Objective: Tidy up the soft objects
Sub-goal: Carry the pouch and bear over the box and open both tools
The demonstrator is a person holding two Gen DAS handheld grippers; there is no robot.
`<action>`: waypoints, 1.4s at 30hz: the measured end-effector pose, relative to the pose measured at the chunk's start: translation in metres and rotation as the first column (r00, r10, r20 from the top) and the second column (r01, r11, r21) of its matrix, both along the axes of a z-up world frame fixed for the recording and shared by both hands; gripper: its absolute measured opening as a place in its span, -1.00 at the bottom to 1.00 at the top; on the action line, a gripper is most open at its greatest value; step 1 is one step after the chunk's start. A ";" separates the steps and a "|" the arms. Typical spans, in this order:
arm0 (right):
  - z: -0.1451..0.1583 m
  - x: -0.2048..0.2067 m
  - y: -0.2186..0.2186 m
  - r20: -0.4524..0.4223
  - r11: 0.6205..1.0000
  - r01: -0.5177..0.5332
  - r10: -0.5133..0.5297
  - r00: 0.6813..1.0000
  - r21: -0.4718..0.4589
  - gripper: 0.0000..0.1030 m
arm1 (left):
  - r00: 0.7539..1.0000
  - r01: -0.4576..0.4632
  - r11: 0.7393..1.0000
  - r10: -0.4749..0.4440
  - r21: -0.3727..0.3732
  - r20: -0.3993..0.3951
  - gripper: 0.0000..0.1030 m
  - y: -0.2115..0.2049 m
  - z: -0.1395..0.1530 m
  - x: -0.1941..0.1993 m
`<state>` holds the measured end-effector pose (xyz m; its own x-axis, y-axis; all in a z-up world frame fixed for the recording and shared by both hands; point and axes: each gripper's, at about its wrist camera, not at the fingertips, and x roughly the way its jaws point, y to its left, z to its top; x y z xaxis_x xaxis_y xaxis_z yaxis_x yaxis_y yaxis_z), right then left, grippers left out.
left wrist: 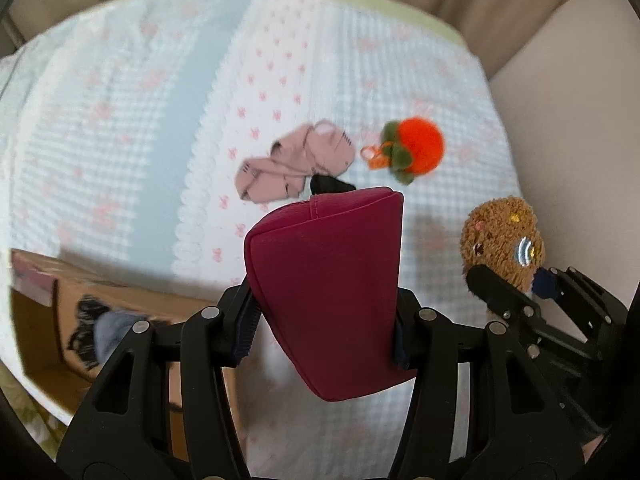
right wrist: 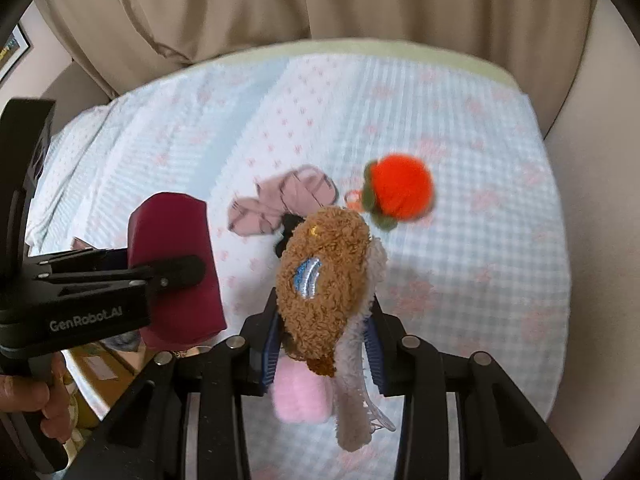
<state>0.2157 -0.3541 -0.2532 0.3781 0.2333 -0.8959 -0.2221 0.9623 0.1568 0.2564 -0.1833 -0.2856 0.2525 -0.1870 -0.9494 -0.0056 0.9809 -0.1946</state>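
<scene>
My left gripper (left wrist: pixel 325 320) is shut on a maroon pouch (left wrist: pixel 328 280) and holds it above the bed; the pouch also shows in the right wrist view (right wrist: pixel 176 264). My right gripper (right wrist: pixel 325 340) is shut on a brown plush toy (right wrist: pixel 324 280) with pink and grey parts; it shows at the right of the left wrist view (left wrist: pixel 500 236). On the bed lie pink socks (left wrist: pixel 296 160), a small black item (left wrist: pixel 330 185) beside them, and an orange pompom fruit with green leaves (left wrist: pixel 416 148). The socks (right wrist: pixel 280 200) and the orange fruit (right wrist: pixel 400 190) also show in the right wrist view.
The bed has a light blue checked sheet with pink bows (left wrist: pixel 120 120). A cardboard box (left wrist: pixel 120 320) with dark and blue cloth inside stands at the bed's lower left. Beige curtains (right wrist: pixel 320 0) hang behind, a wall (left wrist: pixel 560 140) on the right.
</scene>
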 end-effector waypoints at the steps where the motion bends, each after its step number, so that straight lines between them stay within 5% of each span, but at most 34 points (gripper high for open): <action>1: 0.010 -0.004 0.004 0.011 1.000 0.004 -0.004 1.000 0.002 -0.34 | 1.000 0.002 1.000 -0.002 -0.001 0.015 -0.06 0.002 0.011 -0.006; 10: 0.089 -0.038 0.045 0.080 0.997 0.053 -0.057 0.995 0.050 -0.34 | 0.992 0.025 1.000 -0.024 -0.011 0.125 -0.06 0.047 0.091 -0.050; 19: 0.113 -0.074 0.113 0.063 0.987 0.123 -0.130 0.990 0.104 -0.34 | 0.987 0.055 0.998 -0.056 0.015 0.150 -0.06 0.143 0.116 -0.097; 32: 0.070 -0.090 0.238 -0.027 0.986 0.142 -0.140 0.990 0.089 -0.34 | 0.991 0.116 0.990 -0.121 0.074 0.060 -0.06 0.277 0.071 -0.116; 42: 0.011 -0.083 0.264 -0.133 0.964 0.268 -0.265 0.955 -0.001 -0.34 | 0.961 0.275 0.955 -0.273 0.108 -0.032 -0.06 0.287 0.014 -0.101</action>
